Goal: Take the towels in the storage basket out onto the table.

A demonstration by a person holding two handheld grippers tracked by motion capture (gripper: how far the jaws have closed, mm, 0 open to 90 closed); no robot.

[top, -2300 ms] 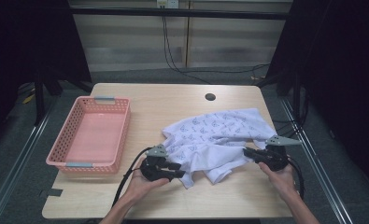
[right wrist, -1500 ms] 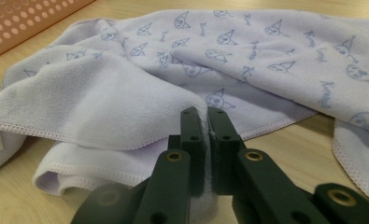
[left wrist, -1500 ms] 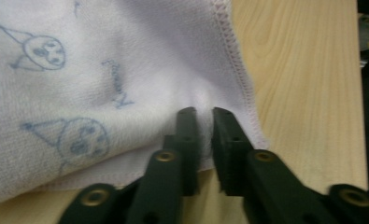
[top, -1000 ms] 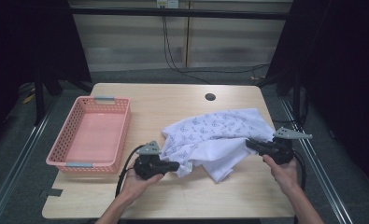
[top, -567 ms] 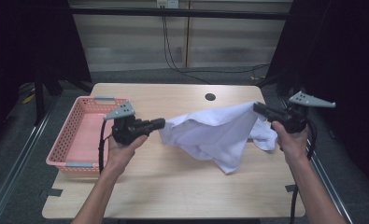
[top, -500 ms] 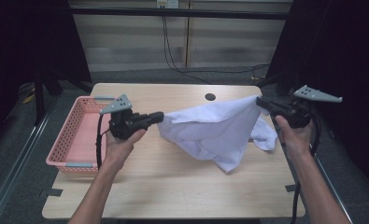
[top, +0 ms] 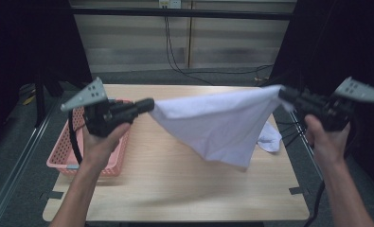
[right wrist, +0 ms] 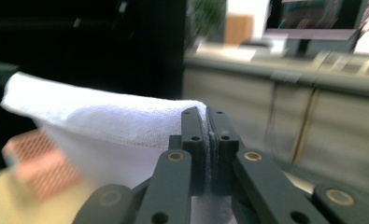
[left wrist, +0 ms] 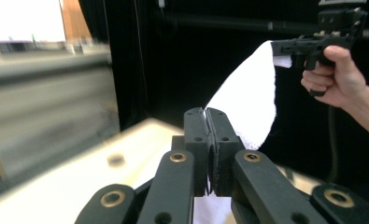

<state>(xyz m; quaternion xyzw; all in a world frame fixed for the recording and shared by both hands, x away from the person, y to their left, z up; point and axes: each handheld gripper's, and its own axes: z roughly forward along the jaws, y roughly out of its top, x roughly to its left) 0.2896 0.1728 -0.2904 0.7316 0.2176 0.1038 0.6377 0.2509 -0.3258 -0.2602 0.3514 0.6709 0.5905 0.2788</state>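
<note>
Above the table [top: 175, 189], white towel [top: 218, 125] stretched taut, sagging; left tool [top: 146, 105], right tool [top: 283, 92] pinching corners

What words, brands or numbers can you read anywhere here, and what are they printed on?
None can be read.
White towel: plain, no label showing.
Pink basket: no markings.
Left tongs and right tongs: black, no lettering showing.
Screen far behind, in the right gripper view: coloured shapes, too blurred to read.
</note>
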